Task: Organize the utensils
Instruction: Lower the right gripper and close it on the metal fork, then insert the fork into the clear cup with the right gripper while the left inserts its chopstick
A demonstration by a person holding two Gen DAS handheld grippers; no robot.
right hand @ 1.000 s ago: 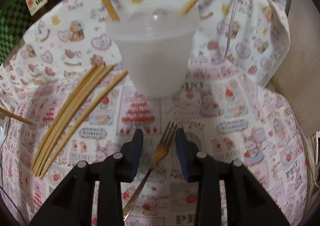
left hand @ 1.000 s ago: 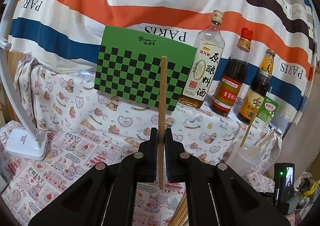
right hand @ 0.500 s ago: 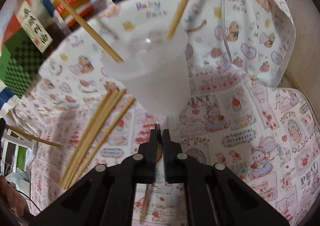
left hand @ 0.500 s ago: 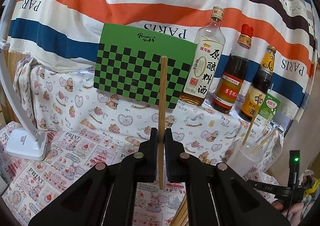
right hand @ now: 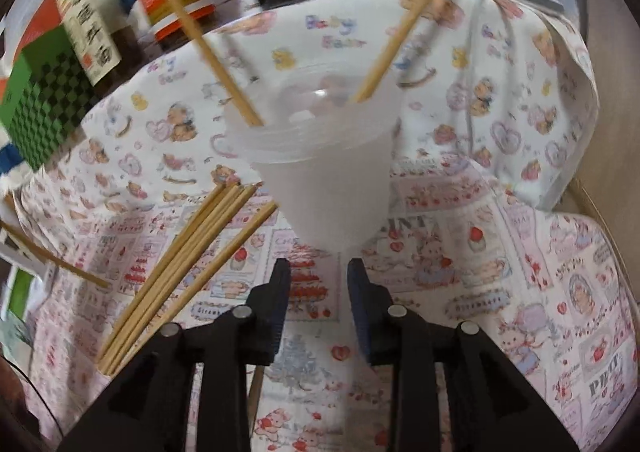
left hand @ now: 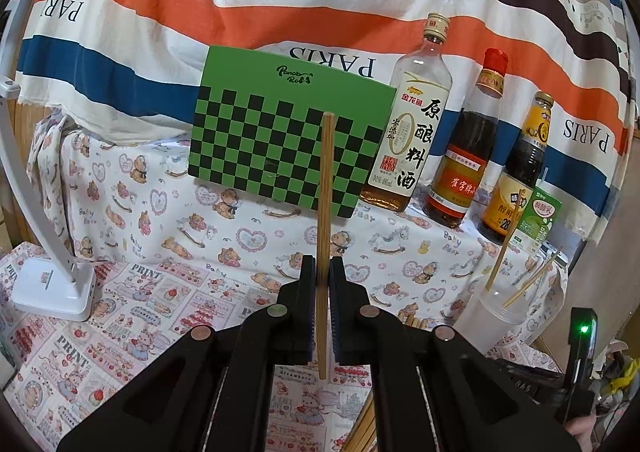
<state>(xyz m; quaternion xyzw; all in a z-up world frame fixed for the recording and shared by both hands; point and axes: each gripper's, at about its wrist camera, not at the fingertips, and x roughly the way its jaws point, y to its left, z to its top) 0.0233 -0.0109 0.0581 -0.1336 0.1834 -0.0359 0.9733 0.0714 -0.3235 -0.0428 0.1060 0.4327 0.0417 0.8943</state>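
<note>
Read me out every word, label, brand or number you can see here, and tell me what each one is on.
"PARIS": striped cloth
"Panda Rob": green checkered board, small, partly unclear
"原酿料酒": clear bottle
"28": yellow-capped bottle
"PRINT", "Baby Bear": patterned tablecloth
Red-capped bottle and green carton: print too small to read.
</note>
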